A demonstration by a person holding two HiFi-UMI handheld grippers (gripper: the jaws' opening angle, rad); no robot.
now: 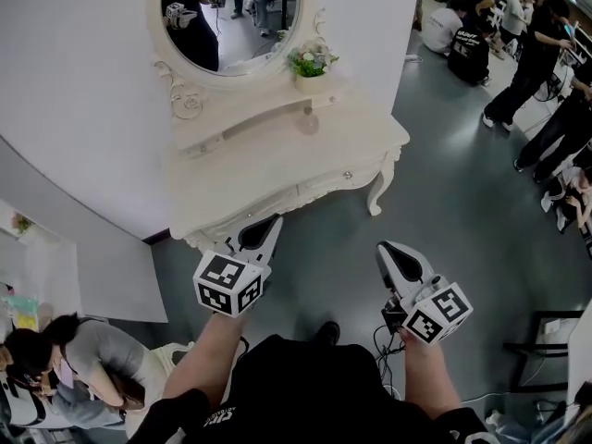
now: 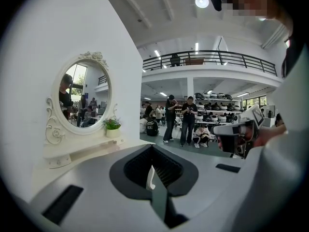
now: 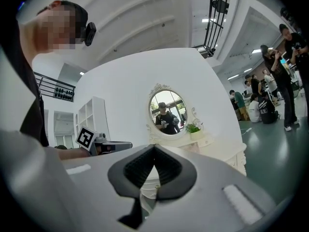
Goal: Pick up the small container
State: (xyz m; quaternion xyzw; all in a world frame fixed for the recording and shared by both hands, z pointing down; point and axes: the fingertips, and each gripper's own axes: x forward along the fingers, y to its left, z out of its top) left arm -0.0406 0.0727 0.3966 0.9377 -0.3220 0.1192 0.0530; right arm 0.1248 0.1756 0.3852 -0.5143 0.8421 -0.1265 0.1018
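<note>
A small white pot with a green plant (image 1: pixel 312 66) stands on the raised shelf of a white dressing table (image 1: pixel 277 169), just right of its oval mirror (image 1: pixel 231 12). The pot also shows in the left gripper view (image 2: pixel 112 131) and in the right gripper view (image 3: pixel 194 132). My left gripper (image 1: pixel 268 226) is held over the table's front edge, jaws shut and empty (image 2: pixel 152 149). The right gripper (image 1: pixel 388 251) hangs over the grey floor to the right of the table, shut with nothing in it (image 3: pixel 154 150). Both are well short of the pot.
The table stands against a white wall. Several people (image 1: pixel 518 44) stand and sit at the far right, and one person (image 1: pixel 69 359) sits at the lower left. A black frame (image 1: pixel 546 345) and cables lie on the floor at the right.
</note>
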